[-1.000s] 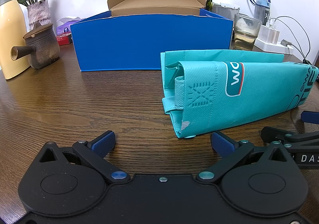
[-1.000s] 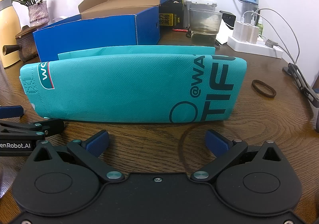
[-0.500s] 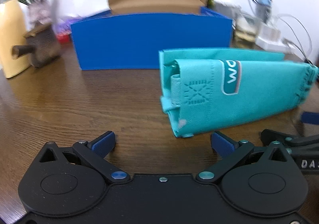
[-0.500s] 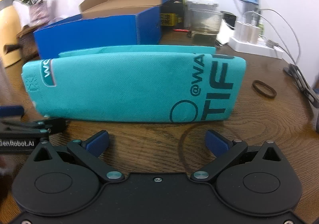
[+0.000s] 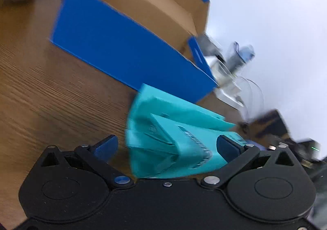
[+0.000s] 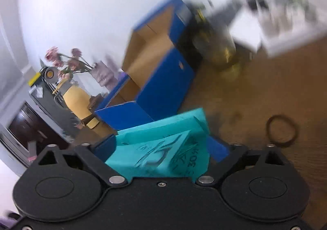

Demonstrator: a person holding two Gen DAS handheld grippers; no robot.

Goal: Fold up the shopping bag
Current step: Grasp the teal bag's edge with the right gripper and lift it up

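The teal folded shopping bag (image 5: pixel 163 119) lies on the wooden table (image 5: pixel 40 86). Its handle end sits between the wide-apart blue fingers of my left gripper (image 5: pixel 167 145), which is open and tilted. In the right wrist view the bag's printed end (image 6: pixel 163 127) fills the gap between the fingers of my right gripper (image 6: pixel 162 146), also open and tilted. Neither pair of fingers presses the fabric. Both views are smeared by motion.
An open blue cardboard box (image 5: pixel 122 45) stands just behind the bag. A dark rubber band (image 6: pixel 281 130) lies on the table to the right. A yellow jug (image 6: pixel 76 103), a vase of flowers (image 6: pixel 102 74) and a white power strip (image 6: pixel 286 41) line the back.
Both grippers have swung forward and rolled sideways, each closing in on one end of the bag. The bag ends now sit between the open fingers instead of ahead of them.
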